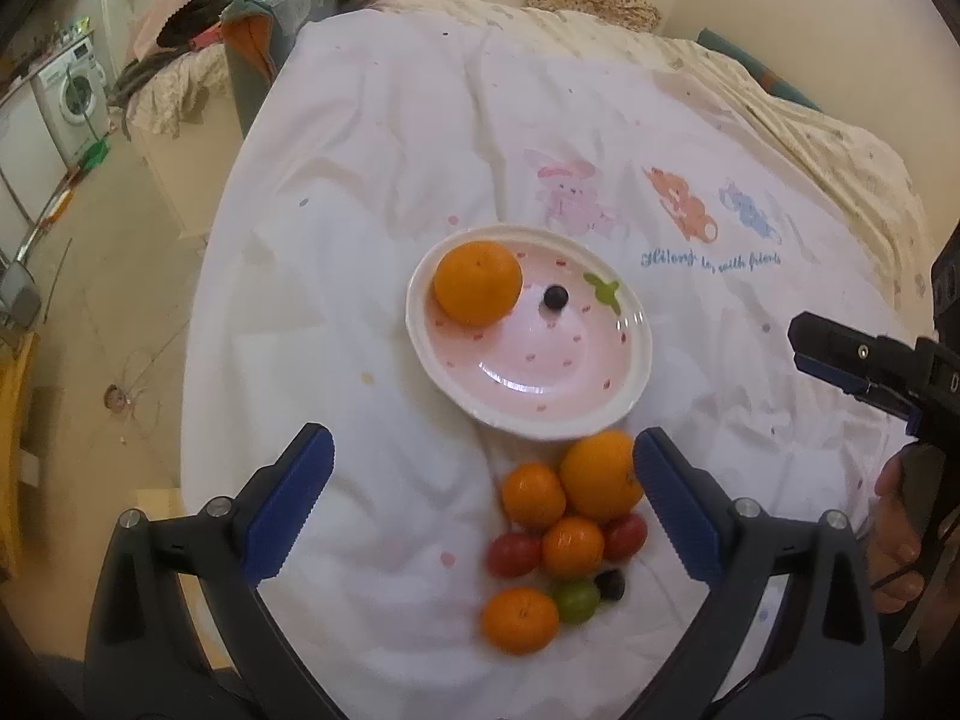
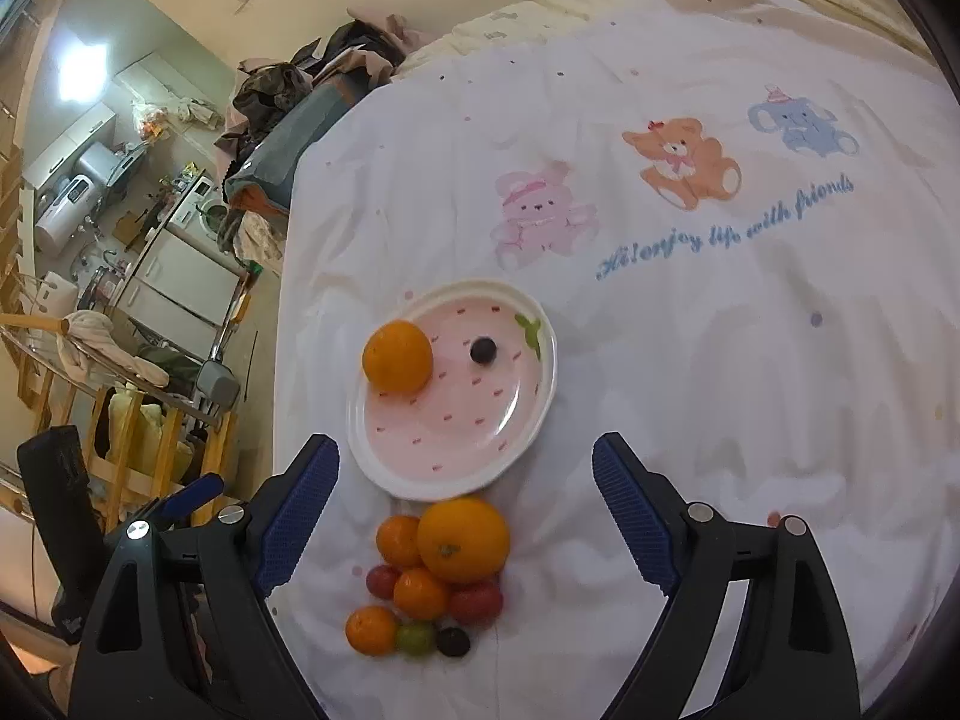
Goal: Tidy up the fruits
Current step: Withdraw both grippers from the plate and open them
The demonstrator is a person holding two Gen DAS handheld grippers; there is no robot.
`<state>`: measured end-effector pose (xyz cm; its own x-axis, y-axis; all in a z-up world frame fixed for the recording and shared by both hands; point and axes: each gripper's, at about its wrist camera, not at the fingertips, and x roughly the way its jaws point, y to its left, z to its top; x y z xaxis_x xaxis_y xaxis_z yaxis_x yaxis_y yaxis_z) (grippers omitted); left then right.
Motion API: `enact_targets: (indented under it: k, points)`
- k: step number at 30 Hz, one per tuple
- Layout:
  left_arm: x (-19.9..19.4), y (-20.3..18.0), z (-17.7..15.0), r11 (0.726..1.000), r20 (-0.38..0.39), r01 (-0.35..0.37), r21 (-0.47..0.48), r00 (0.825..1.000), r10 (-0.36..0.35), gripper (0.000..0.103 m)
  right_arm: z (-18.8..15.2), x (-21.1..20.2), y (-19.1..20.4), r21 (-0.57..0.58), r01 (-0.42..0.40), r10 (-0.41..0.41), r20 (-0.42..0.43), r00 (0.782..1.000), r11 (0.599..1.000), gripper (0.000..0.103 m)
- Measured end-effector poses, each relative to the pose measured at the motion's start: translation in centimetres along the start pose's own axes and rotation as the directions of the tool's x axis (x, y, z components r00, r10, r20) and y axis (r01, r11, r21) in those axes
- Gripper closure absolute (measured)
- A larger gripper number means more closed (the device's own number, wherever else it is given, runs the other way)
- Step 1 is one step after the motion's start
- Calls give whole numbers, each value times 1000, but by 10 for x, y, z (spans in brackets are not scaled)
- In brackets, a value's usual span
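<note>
the pink plate (image 1: 540, 384) sits near the middle of the left wrist view on a white bedsheet (image 1: 372, 192) printed with cartoon animals. it is oval, and in this view its long axis runs from upper left to lower right; in the right wrist view the same plate (image 2: 420, 468) has its long axis running from lower left to upper right. a green leaf mark on its rim points toward the upper right in both views.

on the plate lie a large orange (image 1: 477, 283) at the upper left end, touching the rim, and a small dark berry (image 1: 555, 297) just right of it, apart from it.

just below the plate's lower edge lies a cluster of loose fruit: a big orange (image 1: 600, 474) nearly touching the rim, three smaller oranges (image 1: 533, 495) below and beside it, two red tomatoes (image 1: 511, 553), a green fruit (image 1: 576, 600) and another dark berry (image 1: 611, 584). they press against each other in a clump that runs roughly top to bottom of the frame.

the left gripper (image 1: 480, 504) stands wide, its blue pads to either side of the cluster with nothing gripped; the right-hand pad is just beside the big orange. the right gripper (image 2: 465, 510) is also spread wide and empty, framing the plate's lower edge and the cluster in its own view. at the right edge of the left wrist view a hand (image 1: 897, 540) holds that second tool.
</note>
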<state>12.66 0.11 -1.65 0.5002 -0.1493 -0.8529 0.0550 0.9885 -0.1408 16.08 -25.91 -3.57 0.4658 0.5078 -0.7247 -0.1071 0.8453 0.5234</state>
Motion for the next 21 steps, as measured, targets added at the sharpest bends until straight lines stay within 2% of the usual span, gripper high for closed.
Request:
enact_targets:
  k: [7,16,21]
  points:
    - [1,8,-16,997,-39,33,-71,999,-35,4,-24,0,-1,45,-3,5,-33,999,999,14]
    - [5,11,-23,996,-36,-23,-81,999,20,4,-41,9,-2,53,30,-27,-56,998,998,14]
    - [9,11,-23,996,-47,-18,-91,999,14,4,-46,20,-12,84,44,-38,-76,996,996,14]
